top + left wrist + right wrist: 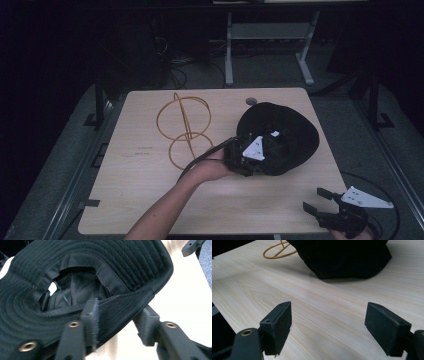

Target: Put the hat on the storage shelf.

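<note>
left jaws: 1 pad above the brim, 1 below; whether they already press the cloth i cannot tell.
left gripper [117, 322]: at the hat's near-left rim, held in the person's left hand [212, 167].
hat [292, 132]: black bucket hat, opening up, on the worktop's right half towards the far edge.
right jaws: spread wide, nothing between.
right gripper [328, 326]: low over the worktop's near right corner, well apart from the hat.
wire frame [184, 131]: yellow hoops, left of the hat.
worktop [140, 185]: pale wood.
</note>
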Demonstrator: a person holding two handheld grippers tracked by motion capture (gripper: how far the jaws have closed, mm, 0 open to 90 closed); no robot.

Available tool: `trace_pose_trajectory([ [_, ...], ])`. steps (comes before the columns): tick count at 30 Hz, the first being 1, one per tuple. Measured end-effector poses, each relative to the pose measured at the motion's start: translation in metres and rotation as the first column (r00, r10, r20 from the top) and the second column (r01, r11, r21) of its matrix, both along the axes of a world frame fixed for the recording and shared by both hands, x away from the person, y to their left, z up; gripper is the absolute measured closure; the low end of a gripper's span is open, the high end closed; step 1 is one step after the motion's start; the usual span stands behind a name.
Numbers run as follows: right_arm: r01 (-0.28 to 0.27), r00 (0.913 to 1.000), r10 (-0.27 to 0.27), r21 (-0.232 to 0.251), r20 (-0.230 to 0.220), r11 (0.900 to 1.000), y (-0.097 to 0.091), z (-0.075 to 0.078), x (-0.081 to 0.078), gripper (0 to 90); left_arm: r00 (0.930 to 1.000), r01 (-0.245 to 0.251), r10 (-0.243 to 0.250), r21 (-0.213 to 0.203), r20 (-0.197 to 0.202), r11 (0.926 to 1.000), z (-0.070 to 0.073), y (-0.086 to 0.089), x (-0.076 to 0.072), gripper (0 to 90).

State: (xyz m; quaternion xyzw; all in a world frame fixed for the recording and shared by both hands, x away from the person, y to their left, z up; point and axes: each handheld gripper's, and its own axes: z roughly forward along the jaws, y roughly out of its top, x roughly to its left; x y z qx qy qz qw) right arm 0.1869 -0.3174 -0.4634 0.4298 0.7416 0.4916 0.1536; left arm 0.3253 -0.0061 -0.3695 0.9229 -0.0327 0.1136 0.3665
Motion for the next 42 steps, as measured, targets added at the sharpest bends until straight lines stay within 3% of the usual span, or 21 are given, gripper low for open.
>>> trace_pose_trajectory([
  [5,0.002,1.0000,-0.002,0.004,-0.006,1.0000,0.000,0.000,0.000,21.1,0.9999,-0.011,0.012,-0.027,0.000,0.9996,-0.005,0.004,-0.005,67.0],
  [14,0.005,1.0000,-0.005,0.005,-0.005,1.0000,0.001,0.000,0.000,21.1,0.9998,0.004,-0.004,-0.032,0.018,0.9995,-0.010,0.001,-0.010,83.4],
  [19,0.015,0.9999,-0.015,0.015,-0.007,0.9998,0.000,0.000,0.000,21.7,0.9999,0.011,-0.011,-0.047,-0.001,0.9988,-0.011,-0.001,-0.012,84.4],
  [22,0.027,0.9994,-0.025,0.067,-0.023,0.9974,-0.002,0.003,0.003,23.8,0.9994,0.013,-0.016,-0.085,-0.032,0.9963,-0.010,-0.001,-0.012,84.6],
  [24,0.029,0.9994,-0.028,0.074,-0.020,0.9969,-0.002,0.004,0.004,25.0,0.9991,0.011,-0.015,-0.099,-0.040,0.9951,-0.009,-0.001,-0.013,84.7],
  [25,0.036,0.9990,-0.032,0.111,-0.030,0.9932,-0.003,0.006,0.008,25.5,0.9986,0.013,-0.020,-0.126,-0.050,0.9920,-0.008,-0.002,-0.015,84.7],
  [26,0.038,0.9988,-0.034,0.119,-0.036,0.9922,-0.003,0.006,0.009,25.5,0.9986,0.013,-0.020,-0.126,-0.050,0.9920,-0.008,-0.002,-0.015,84.8],
  [27,0.044,0.9985,-0.040,0.117,-0.038,0.9921,-0.002,0.006,0.011,25.4,0.9975,0.013,-0.024,-0.155,-0.066,0.9878,-0.005,-0.003,-0.017,84.8],
  [31,0.061,0.9969,-0.054,0.121,-0.058,0.9908,0.000,0.005,0.016,25.5,0.9960,0.008,-0.025,-0.195,-0.086,0.9808,-0.003,-0.003,-0.020,84.8],
  [34,0.082,0.9937,-0.070,0.146,-0.087,0.9859,-0.001,0.001,0.024,25.5,0.9932,0.004,-0.032,-0.243,-0.112,0.9699,-0.001,-0.001,-0.022,84.8],
  [36,0.075,0.9944,-0.062,0.161,-0.086,0.9841,-0.001,0.000,0.029,25.7,0.9908,-0.003,-0.034,-0.270,-0.131,0.9629,-0.001,0.001,-0.022,84.8],
  [37,0.075,0.9944,-0.062,0.161,-0.086,0.9841,-0.001,0.000,0.029,25.7,0.9908,-0.003,-0.034,-0.270,-0.131,0.9629,-0.001,0.001,-0.022,84.8],
  [38,0.060,0.9951,-0.045,0.179,-0.088,0.9821,0.001,-0.002,0.034,25.7,0.9880,-0.018,-0.028,-0.296,-0.152,0.9551,-0.001,0.002,-0.022,84.8],
  [40,0.044,0.9958,-0.027,0.199,-0.088,0.9789,0.004,-0.003,0.037,25.7,0.9868,-0.022,-0.029,-0.307,-0.160,0.9516,-0.001,0.003,-0.021,84.8],
  [41,0.038,0.9961,-0.020,0.214,-0.086,0.9762,0.006,-0.003,0.038,25.7,0.9834,-0.030,-0.031,-0.325,-0.179,0.9452,-0.001,0.005,-0.020,84.8],
  [42,0.034,0.9960,-0.014,0.230,-0.088,0.9726,0.007,-0.002,0.039,25.9,0.9834,-0.030,-0.031,-0.325,-0.179,0.9452,-0.001,0.005,-0.020,84.8],
])
